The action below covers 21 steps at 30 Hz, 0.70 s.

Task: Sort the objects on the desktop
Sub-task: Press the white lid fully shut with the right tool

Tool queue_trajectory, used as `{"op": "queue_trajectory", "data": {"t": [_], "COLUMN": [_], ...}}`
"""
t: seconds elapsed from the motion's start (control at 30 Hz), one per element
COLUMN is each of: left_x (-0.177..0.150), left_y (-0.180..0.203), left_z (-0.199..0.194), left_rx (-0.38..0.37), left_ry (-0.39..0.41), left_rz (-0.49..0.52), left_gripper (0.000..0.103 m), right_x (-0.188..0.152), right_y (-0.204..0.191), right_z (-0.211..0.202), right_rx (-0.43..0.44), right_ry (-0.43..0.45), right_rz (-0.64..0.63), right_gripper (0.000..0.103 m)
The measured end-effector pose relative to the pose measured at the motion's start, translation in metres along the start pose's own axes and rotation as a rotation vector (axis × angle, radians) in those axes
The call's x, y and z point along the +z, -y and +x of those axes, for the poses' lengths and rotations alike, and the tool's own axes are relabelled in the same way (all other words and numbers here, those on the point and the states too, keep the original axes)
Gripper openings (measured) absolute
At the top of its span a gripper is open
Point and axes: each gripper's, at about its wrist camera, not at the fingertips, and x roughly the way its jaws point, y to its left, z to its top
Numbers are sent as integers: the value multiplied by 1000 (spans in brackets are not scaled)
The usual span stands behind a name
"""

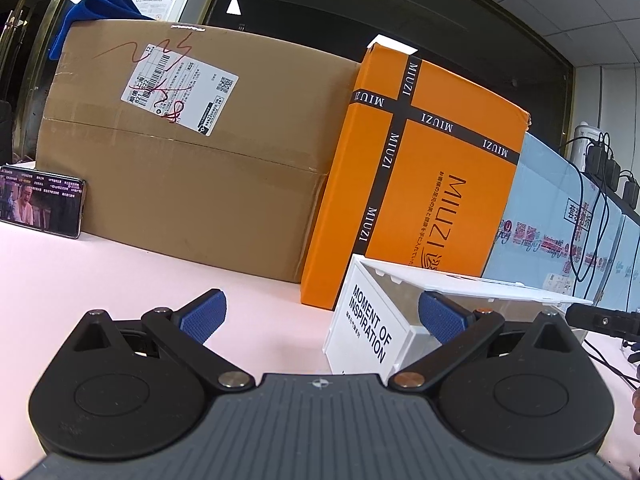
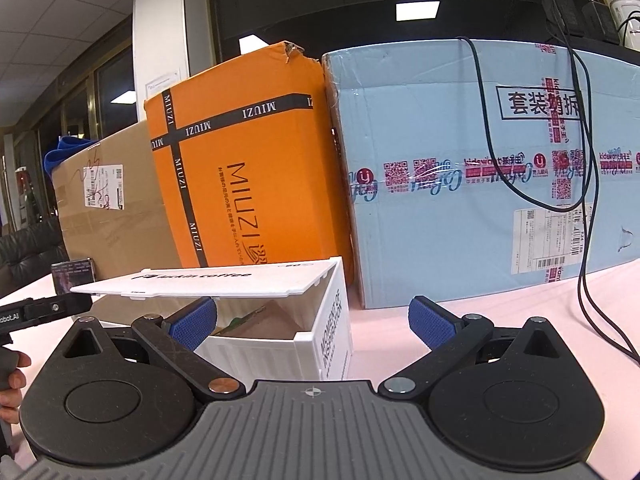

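From the left wrist, the left gripper [image 1: 322, 312] has its fingers spread, grasping nothing, over a pale pink table [image 1: 120, 272]. The white storage box [image 1: 368, 328] stands before cartons. From the right wrist, the right gripper [image 2: 312, 322] is likewise released; the box's lid [image 2: 208, 280] is raised, dark windows [image 2: 360, 8] behind.

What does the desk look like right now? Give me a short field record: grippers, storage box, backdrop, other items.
left gripper: open, holding nothing
right gripper: open, holding nothing
white storage box: on the pink tabletop, lid raised, contents unclear
backdrop: brown carton, orange MIUZI box, light blue carton side by side
phone: screen lit, propped by the brown carton
cables: hanging over the light blue carton
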Motion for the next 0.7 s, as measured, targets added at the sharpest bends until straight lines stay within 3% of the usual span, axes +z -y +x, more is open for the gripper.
{"op": "queue_trajectory", "data": {"t": [0.33,0.7], "left_x": [-2,-1], "left_y": [2,-1], "left_z": [-16,-26], "left_rx": [-44,-76], "left_ry": [0,79], "left_rz": [6,-23], "left_gripper": [103,103], "right_x": [0,-3], "right_y": [3,2], "right_z": [-1,-4], "right_rx": [-8,-6], "right_ry": [-3,-16], "right_rz": [14,11], "right_gripper": [103,103]}}
